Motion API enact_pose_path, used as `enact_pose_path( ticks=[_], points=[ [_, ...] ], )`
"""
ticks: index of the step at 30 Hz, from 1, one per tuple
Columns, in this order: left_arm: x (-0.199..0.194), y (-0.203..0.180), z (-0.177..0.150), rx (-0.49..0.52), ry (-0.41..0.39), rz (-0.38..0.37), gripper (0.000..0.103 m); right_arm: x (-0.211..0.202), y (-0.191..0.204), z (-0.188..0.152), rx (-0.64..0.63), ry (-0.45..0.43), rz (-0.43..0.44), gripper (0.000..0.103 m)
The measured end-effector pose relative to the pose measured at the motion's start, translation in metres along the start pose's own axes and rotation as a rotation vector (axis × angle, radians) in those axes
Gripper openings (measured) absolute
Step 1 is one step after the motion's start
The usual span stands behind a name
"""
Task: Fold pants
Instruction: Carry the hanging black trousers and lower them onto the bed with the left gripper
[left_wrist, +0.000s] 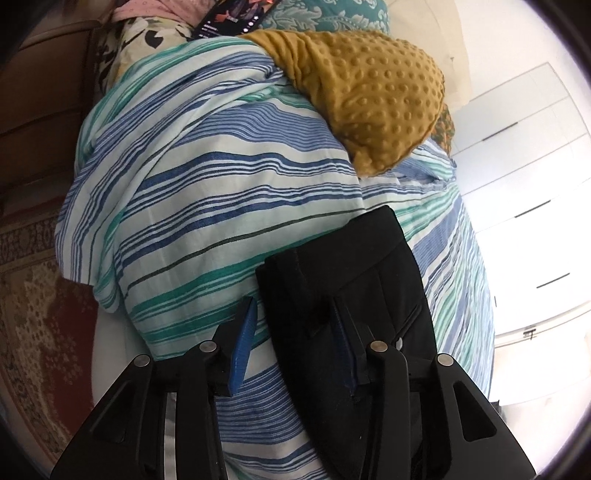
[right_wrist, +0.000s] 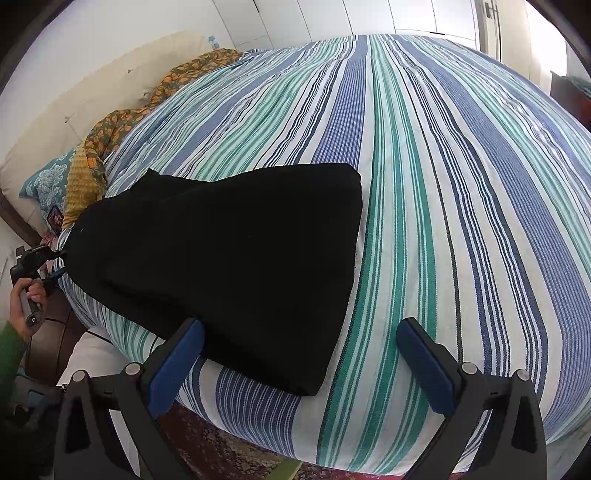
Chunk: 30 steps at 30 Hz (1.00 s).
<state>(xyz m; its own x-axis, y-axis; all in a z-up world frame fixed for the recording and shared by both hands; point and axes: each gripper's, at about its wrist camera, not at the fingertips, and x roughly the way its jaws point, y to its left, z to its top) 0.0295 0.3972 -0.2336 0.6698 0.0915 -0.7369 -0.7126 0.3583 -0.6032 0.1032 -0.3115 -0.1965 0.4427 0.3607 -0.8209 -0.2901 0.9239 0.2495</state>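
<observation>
Black pants (right_wrist: 236, 266) lie folded flat on the striped bed cover (right_wrist: 443, 184), near its front edge. My right gripper (right_wrist: 301, 332) is open and empty, its fingers standing on either side of the pants' near corner. In the left wrist view the pants (left_wrist: 351, 280) run forward between and past the fingers. My left gripper (left_wrist: 295, 314) is open, its left finger (left_wrist: 243, 332) beside the pants' edge and the right one over the cloth. The left gripper also shows in the right wrist view (right_wrist: 55, 264) at the pants' far left end, held by a hand.
A mustard dotted blanket (left_wrist: 369, 96), a teal patterned pillow (left_wrist: 332, 14) and a floral cloth (right_wrist: 122, 122) lie at the head of the bed. A phone (left_wrist: 229, 18) lies there too. A patterned rug (left_wrist: 33, 295) covers the floor. White wardrobe doors (left_wrist: 524, 166) stand beyond the bed.
</observation>
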Motion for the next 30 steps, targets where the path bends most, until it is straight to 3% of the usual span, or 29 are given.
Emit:
enact_pose_path(
  ticks=[1, 6, 9, 12, 13, 16, 18, 23, 26, 30],
  points=[
    [0.004, -0.001, 0.001, 0.004, 0.003, 0.001, 0.041, 0.000, 0.001, 0.000, -0.002, 0.001, -0.001, 0.103],
    [0.023, -0.009, 0.009, -0.005, 0.015, -0.004, 0.062, 0.000, 0.001, -0.001, -0.006, 0.004, -0.007, 0.103],
    [0.040, -0.007, 0.014, -0.032, 0.055, -0.056, 0.079, 0.000, 0.002, -0.001, -0.009, 0.006, -0.014, 0.103],
    [0.047, -0.007, 0.018, -0.065, 0.069, -0.085, 0.086, 0.002, 0.004, -0.001, -0.016, 0.012, -0.020, 0.103],
    [0.048, -0.008, 0.019, -0.068, 0.072, -0.074, 0.085, 0.003, 0.004, -0.001, -0.018, 0.012, -0.021, 0.103],
    [0.043, -0.012, 0.019, -0.043, 0.062, -0.001, 0.051, 0.003, 0.004, -0.001, -0.018, 0.012, -0.019, 0.103],
    [0.036, -0.007, 0.019, -0.053, 0.060, -0.034, 0.025, 0.003, 0.004, -0.001, -0.014, 0.011, -0.015, 0.103],
    [-0.002, -0.031, 0.014, -0.005, 0.008, -0.064, 0.020, 0.003, 0.001, -0.001, -0.007, 0.008, -0.008, 0.103],
    [-0.029, -0.055, 0.007, 0.040, -0.026, -0.120, 0.019, 0.002, -0.001, 0.000, 0.002, 0.003, -0.001, 0.103],
    [-0.069, -0.119, -0.029, 0.239, -0.063, -0.185, 0.019, 0.001, -0.005, 0.001, 0.023, -0.006, 0.012, 0.103]
  ],
)
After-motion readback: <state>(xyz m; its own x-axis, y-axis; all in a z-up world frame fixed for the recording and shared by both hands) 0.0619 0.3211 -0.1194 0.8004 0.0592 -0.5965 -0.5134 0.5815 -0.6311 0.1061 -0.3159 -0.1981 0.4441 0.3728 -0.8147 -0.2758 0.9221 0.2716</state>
